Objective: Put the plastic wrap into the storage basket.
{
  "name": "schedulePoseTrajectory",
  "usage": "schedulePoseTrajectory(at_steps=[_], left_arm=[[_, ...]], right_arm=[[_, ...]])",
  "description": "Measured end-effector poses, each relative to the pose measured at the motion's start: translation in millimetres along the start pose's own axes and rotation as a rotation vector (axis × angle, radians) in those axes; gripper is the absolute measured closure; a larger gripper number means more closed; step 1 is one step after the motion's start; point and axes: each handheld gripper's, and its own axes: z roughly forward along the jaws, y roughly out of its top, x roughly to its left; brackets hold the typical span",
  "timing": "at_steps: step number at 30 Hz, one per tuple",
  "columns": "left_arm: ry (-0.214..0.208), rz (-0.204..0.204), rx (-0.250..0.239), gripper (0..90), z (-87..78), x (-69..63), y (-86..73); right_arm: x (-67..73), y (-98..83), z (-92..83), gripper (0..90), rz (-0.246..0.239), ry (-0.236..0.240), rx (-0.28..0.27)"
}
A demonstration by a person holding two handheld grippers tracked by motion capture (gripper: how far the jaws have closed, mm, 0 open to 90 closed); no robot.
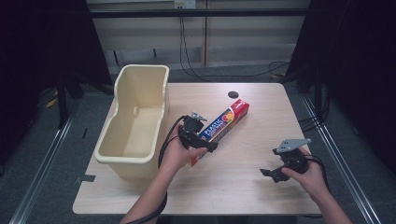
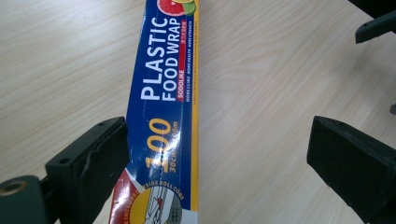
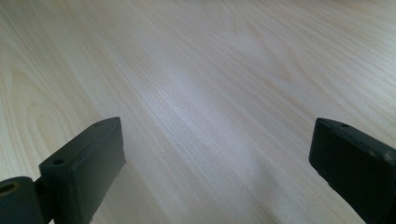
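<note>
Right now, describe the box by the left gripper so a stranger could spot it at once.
On the wooden table, just right of the cream plastic bin, lies a long slim plastic food wrap box, slanting between the open left gripper jaws. Nothing else there is blue with white lettering, a yellow edge and red ends.

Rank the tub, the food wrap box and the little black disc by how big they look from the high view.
1. Cream plastic tub
2. Plastic food wrap box
3. Black disc, farther from the camera, yet plainly smallest
</note>
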Motion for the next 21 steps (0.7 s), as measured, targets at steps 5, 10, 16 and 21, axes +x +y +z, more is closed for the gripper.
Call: schedulePoseTrajectory(at_steps=[5, 10, 16, 21], left_arm=[[0.005, -0.003, 0.033, 5.8, 7.3, 4.5, 9.6], [-0.015, -0.014, 0.049, 6.1, 15.8, 7.5, 18.4], [-0.008, -0.034, 0.075, 6.4, 24.4, 13.8, 26.9], [-0.002, -0.049, 0.106, 7.0, 32.5, 20.9, 33.8]], right_arm=[[-0.8, -1.1, -0.5, 3.2, 0.002, -0.013, -0.004], [-2.8, -1.1, -0.9, 3.3, 0.007, -0.006, -0.011], [-2.3, -1.5, -0.9, 3.3, 0.011, -0.005, -0.008], [-2.9, -1.2, -1.3, 3.2, 0.014, -0.008, -0.01]])
